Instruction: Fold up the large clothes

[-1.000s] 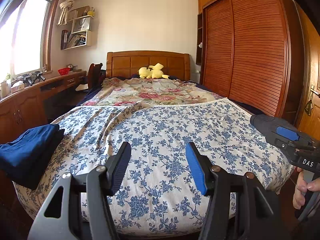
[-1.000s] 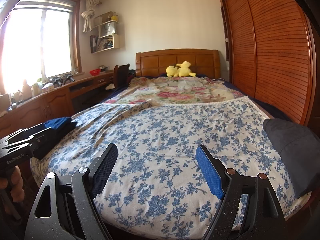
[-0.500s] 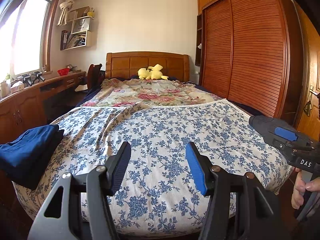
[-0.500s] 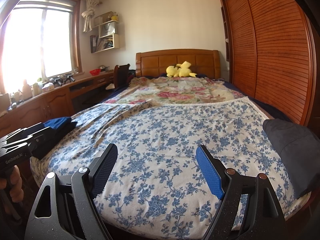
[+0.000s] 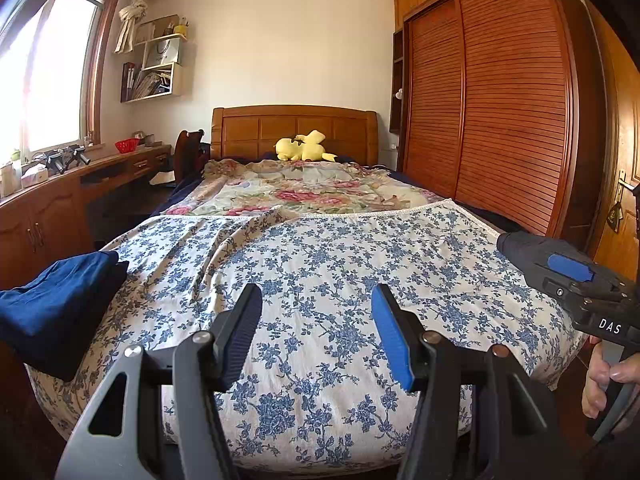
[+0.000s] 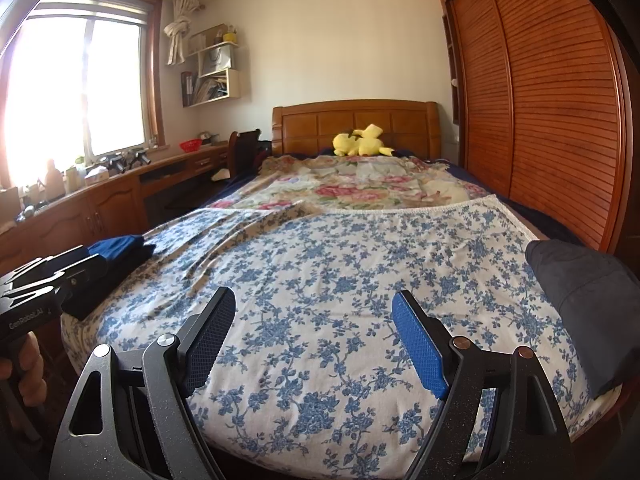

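Observation:
A folded dark blue garment (image 5: 56, 304) lies on the bed's near left corner; it also shows in the right wrist view (image 6: 116, 246). A dark grey garment (image 6: 580, 296) lies on the near right corner, also in the left wrist view (image 5: 528, 250). A blue-flowered white sheet (image 5: 320, 276) covers the near half of the bed (image 6: 320, 280). My left gripper (image 5: 316, 330) is open and empty above the bed's foot. My right gripper (image 6: 312, 338) is open and empty there too. Each gripper shows at the edge of the other's view, the right one (image 5: 580, 280), the left one (image 6: 44, 280).
A floral quilt (image 5: 304, 188) and a yellow plush toy (image 5: 302, 148) lie near the wooden headboard (image 5: 296, 130). A slatted wooden wardrobe (image 5: 488, 108) stands along the right. A wooden desk (image 5: 60, 204) and chair (image 5: 188, 152) run along the left under the window.
Both grippers have stayed open; the views have shifted only slightly, with the bed's foot a little lower in the left wrist view.

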A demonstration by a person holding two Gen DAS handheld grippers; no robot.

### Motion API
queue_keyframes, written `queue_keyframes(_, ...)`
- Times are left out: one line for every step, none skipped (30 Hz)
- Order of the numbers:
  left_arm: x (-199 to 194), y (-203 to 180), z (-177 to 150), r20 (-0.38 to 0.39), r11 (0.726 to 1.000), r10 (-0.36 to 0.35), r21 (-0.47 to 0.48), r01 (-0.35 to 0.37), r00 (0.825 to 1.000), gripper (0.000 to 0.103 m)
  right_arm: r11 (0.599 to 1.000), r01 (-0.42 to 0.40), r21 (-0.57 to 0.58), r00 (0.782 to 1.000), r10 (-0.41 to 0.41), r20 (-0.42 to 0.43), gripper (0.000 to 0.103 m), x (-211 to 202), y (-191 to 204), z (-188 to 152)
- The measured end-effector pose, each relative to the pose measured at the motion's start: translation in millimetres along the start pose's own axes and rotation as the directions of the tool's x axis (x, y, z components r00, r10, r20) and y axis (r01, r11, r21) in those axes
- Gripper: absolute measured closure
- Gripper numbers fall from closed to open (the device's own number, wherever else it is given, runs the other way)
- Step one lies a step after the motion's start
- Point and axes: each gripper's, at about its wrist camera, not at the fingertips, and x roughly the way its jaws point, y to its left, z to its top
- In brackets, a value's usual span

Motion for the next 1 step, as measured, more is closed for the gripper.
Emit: queue_keyframes(-0.1, 0.0, 0.6, 0.0, 1.0, 0.0, 0.001, 0.0, 1.0, 0.047, 1.0, 0.002, -0.001, 1.0, -0.002, 0.001, 0.021, -0.1, 0.2, -0.1)
